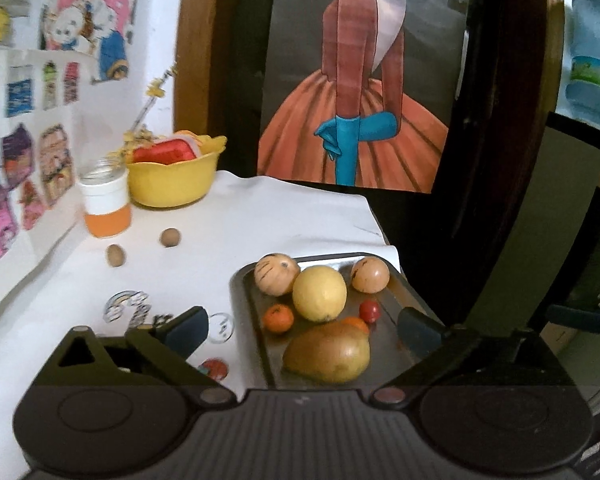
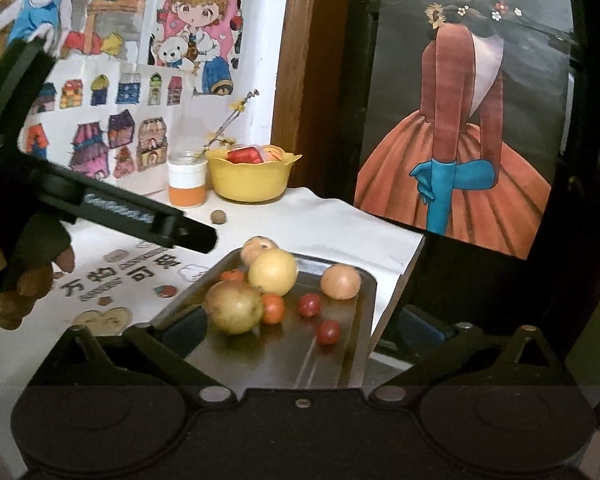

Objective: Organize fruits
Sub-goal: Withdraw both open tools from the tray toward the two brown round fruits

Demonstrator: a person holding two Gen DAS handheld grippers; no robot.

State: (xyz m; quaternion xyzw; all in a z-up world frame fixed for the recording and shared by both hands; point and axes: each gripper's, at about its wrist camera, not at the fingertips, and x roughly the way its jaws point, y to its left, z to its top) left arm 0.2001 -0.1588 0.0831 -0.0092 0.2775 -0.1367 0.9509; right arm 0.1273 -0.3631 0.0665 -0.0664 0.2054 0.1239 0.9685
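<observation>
Children's drawings cover the white wall on the left, and a large painting of a figure in an orange dress [image 1: 356, 120] leans at the back behind the desk [image 1: 260, 216], which is draped in white paper. At the near right corner of the desk sits a dark metal tray [image 2: 352, 344] holding the fruit. From the left wrist view I see a big yellow-green mango [image 1: 328, 354] nearest, a round yellow citrus [image 1: 319, 294] behind it, two tan round fruits [image 1: 277, 273] at the tray's far edge, one on each side of the citrus, a small orange [image 1: 278, 318] to the left of the mango and a small red tomato [image 1: 369, 311] to the right. The right wrist view shows a second red tomato [image 2: 327, 332] lying apart from the pile on the bare part of the tray.

Two small brown nuts [image 1: 170, 237] lie loose on the paper farther back, well apart from the tray. Behind them stand a jar with a white and orange band [image 1: 106, 204] and a yellow bowl [image 1: 172, 182] filled with red and yellow items, just beside each other.

The left tool [image 1: 300, 330] hangs wide open over the near end of the tray, its fingers on either side of the mango and gripping nothing. The right tool [image 2: 300, 326] is likewise spread wide and empty, one finger [image 2: 186, 328] close beside the mango, the other past the tray's right edge.
</observation>
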